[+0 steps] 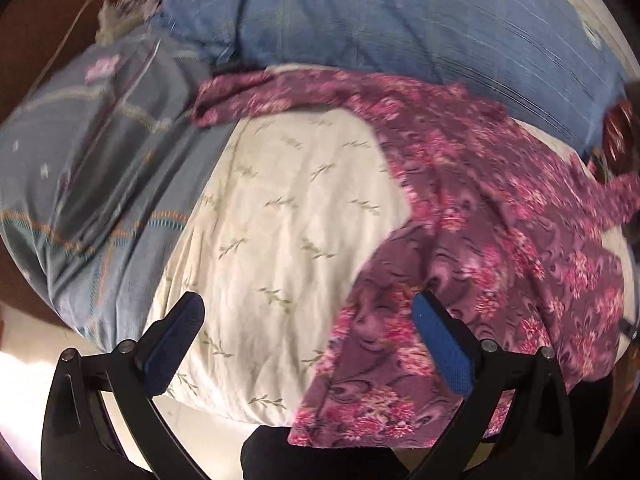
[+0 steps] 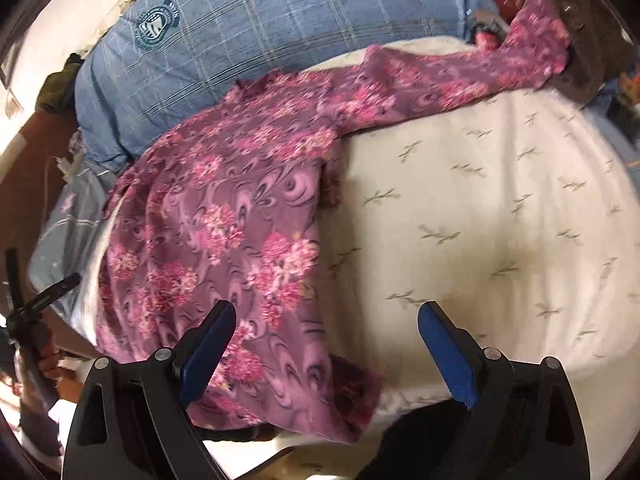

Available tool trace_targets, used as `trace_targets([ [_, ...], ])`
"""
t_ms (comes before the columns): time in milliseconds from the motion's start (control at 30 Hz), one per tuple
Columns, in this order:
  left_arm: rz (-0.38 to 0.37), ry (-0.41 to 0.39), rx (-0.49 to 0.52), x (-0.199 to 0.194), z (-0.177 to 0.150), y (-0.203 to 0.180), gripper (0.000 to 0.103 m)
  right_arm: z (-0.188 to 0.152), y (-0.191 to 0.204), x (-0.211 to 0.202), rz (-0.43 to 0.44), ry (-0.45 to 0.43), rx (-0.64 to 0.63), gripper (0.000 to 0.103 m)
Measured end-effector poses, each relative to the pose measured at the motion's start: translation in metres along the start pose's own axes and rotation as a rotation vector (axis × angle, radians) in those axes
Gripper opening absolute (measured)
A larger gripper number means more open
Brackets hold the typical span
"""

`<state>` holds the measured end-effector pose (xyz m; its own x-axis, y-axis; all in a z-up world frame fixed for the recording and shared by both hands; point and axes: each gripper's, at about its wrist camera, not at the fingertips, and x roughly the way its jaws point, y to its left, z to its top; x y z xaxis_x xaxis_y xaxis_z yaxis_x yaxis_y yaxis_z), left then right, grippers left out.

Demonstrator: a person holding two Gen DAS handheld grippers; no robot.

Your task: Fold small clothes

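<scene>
A purple long-sleeved top with pink flowers (image 1: pixel 480 216) lies spread on a cream bedsheet with a leaf print (image 1: pixel 288 216). One sleeve stretches left along the pillow. In the right wrist view the top (image 2: pixel 224 220) lies left of centre, with a sleeve reaching to the upper right. My left gripper (image 1: pixel 308 332) is open and empty above the top's hem at the bed's near edge. My right gripper (image 2: pixel 326 340) is open and empty, its left finger over the hem. The left gripper also shows at the far left of the right wrist view (image 2: pixel 40 300).
A large blue checked pillow (image 2: pixel 280 32) lies along the far side of the bed. A grey-blue patterned quilt (image 1: pixel 92 184) is bunched at the left. Dark and red items (image 2: pixel 560 20) sit at the far right corner. The floor shows below the bed's near edge.
</scene>
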<state>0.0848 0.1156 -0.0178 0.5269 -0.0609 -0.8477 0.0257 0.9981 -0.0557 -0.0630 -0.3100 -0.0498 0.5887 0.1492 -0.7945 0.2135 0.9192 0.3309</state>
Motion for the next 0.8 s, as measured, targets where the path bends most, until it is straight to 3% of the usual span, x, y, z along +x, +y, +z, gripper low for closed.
trace_targets([
  [133, -0.131, 0.133, -0.062, 0.025, -0.016, 0.013, 0.103, -0.008, 0.007, 0.017, 0.058, 0.042, -0.031, 0.091],
  [167, -0.155, 0.159, -0.051, 0.03, -0.021, 0.008, 0.103, -0.011, 0.009, 0.02, 0.073, 0.046, -0.044, 0.086],
  [233, -0.179, 0.199, -0.01, 0.039, -0.032, -0.004, 0.103, -0.016, 0.013, 0.025, 0.098, 0.07, -0.07, 0.074],
  [267, -0.171, 0.198, 0.014, 0.042, -0.037, -0.011, 0.103, -0.018, 0.014, 0.029, 0.101, 0.088, -0.08, 0.063],
  [300, -0.156, 0.173, 0.036, 0.04, -0.039, -0.018, 0.099, -0.019, 0.014, 0.032, 0.096, 0.101, -0.091, 0.047],
  [333, -0.152, 0.121, 0.067, 0.035, -0.042, -0.024, 0.089, -0.02, 0.014, 0.033, 0.108, 0.108, -0.104, 0.036],
  [367, -0.164, 0.1, 0.087, 0.032, -0.041, -0.028, 0.052, -0.02, 0.013, 0.032, 0.135, 0.118, -0.104, 0.007],
  [400, -0.192, 0.101, 0.099, 0.028, -0.04, -0.032, 0.013, -0.02, 0.011, 0.029, 0.173, 0.131, -0.093, 0.006],
  [433, -0.236, 0.129, 0.088, 0.025, -0.039, -0.032, 0.004, -0.018, 0.009, 0.019, 0.234, 0.122, -0.067, 0.006],
  [500, -0.307, 0.143, 0.052, 0.003, -0.039, -0.028, 0.004, -0.013, 0.009, -0.013, 0.362, 0.078, -0.043, 0.005],
  [567, -0.303, 0.102, 0.072, -0.025, -0.042, -0.025, 0.005, -0.011, 0.008, -0.057, 0.416, 0.005, -0.055, 0.005],
  [667, -0.227, 0.114, 0.06, -0.031, -0.052, -0.015, 0.005, -0.018, -0.007, -0.059, 0.362, 0.046, -0.014, 0.005],
  [800, -0.14, 0.242, 0.028, 0.001, -0.069, -0.003, 0.006, -0.037, -0.031, 0.001, 0.203, 0.26, 0.063, 0.006],
])
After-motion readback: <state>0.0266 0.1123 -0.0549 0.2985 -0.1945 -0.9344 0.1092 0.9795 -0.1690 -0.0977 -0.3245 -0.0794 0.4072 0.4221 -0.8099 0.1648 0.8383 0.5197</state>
